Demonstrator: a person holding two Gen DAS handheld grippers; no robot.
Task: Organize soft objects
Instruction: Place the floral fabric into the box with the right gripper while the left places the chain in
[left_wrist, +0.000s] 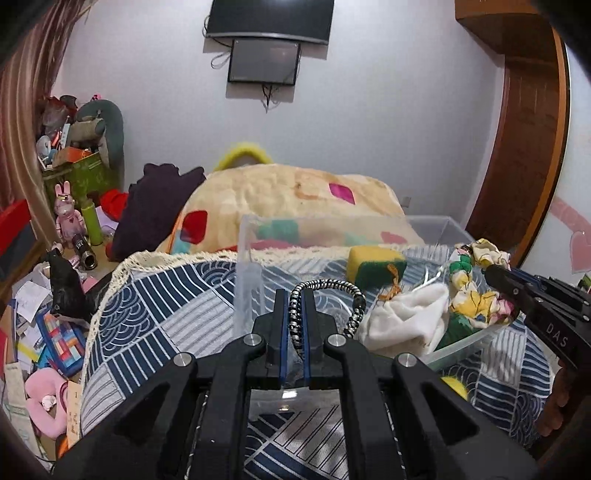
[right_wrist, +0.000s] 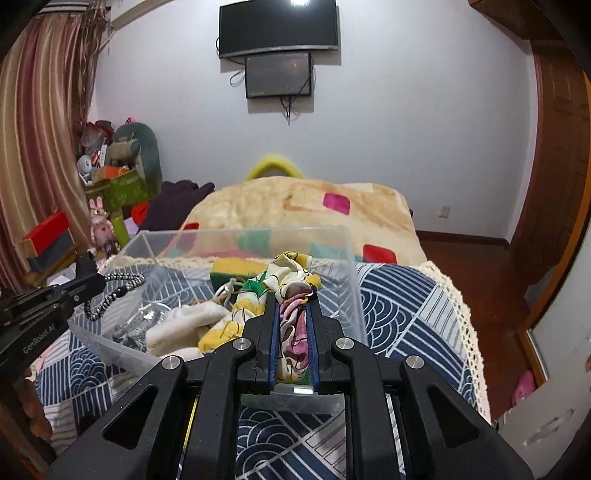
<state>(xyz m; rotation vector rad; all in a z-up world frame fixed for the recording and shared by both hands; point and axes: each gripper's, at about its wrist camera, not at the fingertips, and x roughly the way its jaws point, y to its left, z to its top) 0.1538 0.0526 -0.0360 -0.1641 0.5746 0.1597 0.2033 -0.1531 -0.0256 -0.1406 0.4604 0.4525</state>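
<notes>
Left wrist, left claw (left_wrist: 294, 295) clamping braided cord (left_wrist: 330, 287), right claw (right_wrist: 292, 295) clamping floral cloth (right_wrist: 291, 325)

A white wall (right_wrist: 406, 129) carries two dark screens (right_wrist: 279, 29), striped curtains (right_wrist: 40, 129) left, wooden floor (right_wrist: 491, 295) right.

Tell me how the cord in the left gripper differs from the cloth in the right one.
The cord is a thin black-and-white braided loop; the cloth is a broad, crumpled floral fabric. The cord arches stiffly from the left gripper; the cloth droops from the right gripper into the bin. Both are clamped between shut fingers over the bin.
</notes>
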